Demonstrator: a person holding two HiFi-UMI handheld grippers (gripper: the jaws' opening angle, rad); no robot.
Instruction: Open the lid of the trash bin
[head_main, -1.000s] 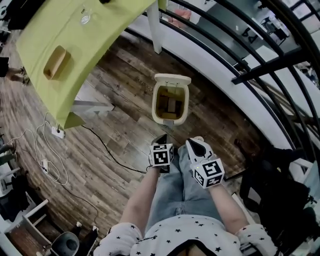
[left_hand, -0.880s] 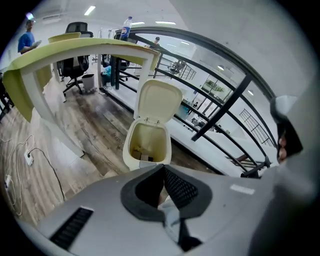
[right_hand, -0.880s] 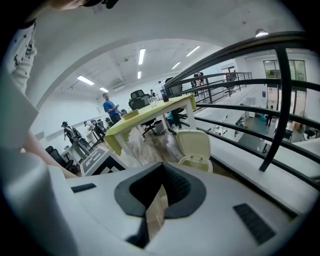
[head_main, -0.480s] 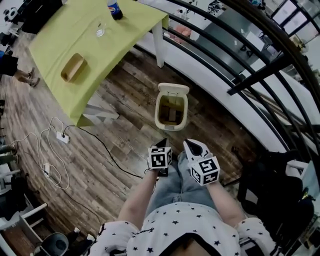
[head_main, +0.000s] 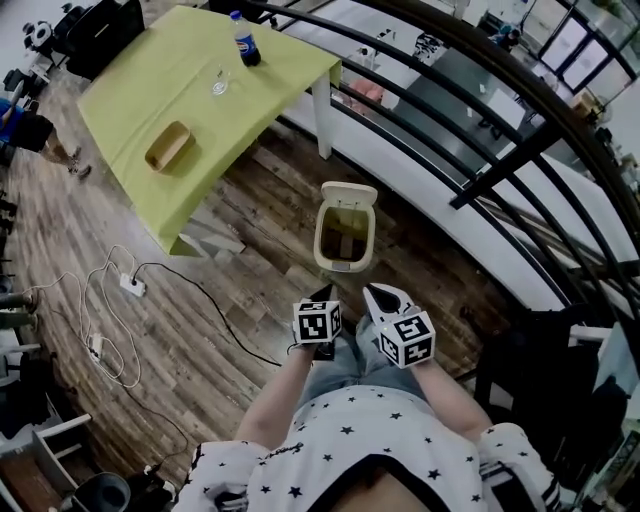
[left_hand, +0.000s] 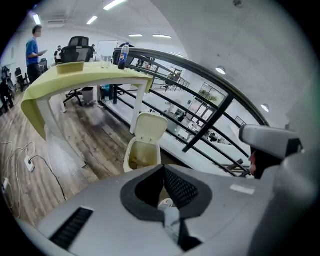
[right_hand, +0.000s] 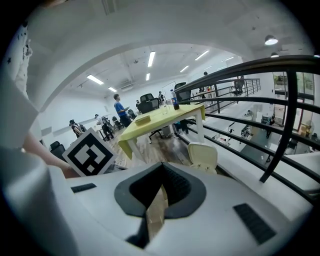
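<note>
Head view first, and the trash bin (head_main: 345, 240) stands on the wooden floor (head_main: 225, 330) between the railing (head_main: 470, 190) and the corner of the green table (head_main: 130, 110), straight ahead of the person. Its lid (head_main: 349, 193) is up, tipped back on the far side, and the inside is open to see, with something brownish lying at the bottom.

What's new over the last second? The bin now looks smaller and further off, and more of the table has come into frame, with the bottle (head_main: 244, 40), a glass (head_main: 218, 82) and a wooden tray (head_main: 169, 146) all showing. So the person seems to be drawing back or straightening up, while the lid stays up just as it was.

Both tools are hanging back too. The left gripper (head_main: 322, 295) and the right gripper (head_main: 380, 297) sit close to the person's waist, side by side, well apart from the bin. Each gripper's own camera shows its jaws drawn together to a thin slit, with only floor showing through it and nothing pinched in either.

My read is that the job looks done. The lid is open, nothing is touching it, and the hands have pulled clear. The only thing to watch is whether that lid holds upright unaided, and it shows no sign of dropping right now.
</note>
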